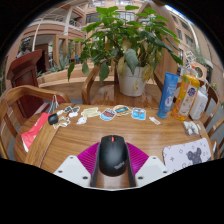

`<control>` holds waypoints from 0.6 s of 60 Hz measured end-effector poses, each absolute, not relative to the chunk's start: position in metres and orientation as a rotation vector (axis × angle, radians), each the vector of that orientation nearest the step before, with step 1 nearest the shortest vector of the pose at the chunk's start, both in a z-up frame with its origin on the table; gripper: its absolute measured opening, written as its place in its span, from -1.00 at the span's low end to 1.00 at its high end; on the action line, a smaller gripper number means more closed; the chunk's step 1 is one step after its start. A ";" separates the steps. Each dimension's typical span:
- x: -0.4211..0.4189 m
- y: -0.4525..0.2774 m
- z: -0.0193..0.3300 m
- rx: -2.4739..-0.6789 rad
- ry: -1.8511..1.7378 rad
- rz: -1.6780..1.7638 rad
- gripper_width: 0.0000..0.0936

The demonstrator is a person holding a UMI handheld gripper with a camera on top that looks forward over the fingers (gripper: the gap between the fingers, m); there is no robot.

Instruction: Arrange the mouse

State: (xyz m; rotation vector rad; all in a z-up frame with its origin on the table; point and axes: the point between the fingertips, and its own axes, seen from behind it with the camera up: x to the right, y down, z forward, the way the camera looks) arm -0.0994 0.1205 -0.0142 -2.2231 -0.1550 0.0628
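A black mouse [112,157] is seen lying on the table [85,135] near its front edge, between the spread fingers of the gripper [112,170], with purple pad visible at either side. A potted plant [130,60] stands at the far edge, bottles [180,97] toward the right edge.

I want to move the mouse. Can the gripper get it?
Probably yes. The mouse already sits between the fingers of the hand-held gripper, which looks open, and nothing blocks it on the table.
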 end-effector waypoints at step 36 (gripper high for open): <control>-0.012 0.052 0.279 -1.762 -0.119 0.226 -0.30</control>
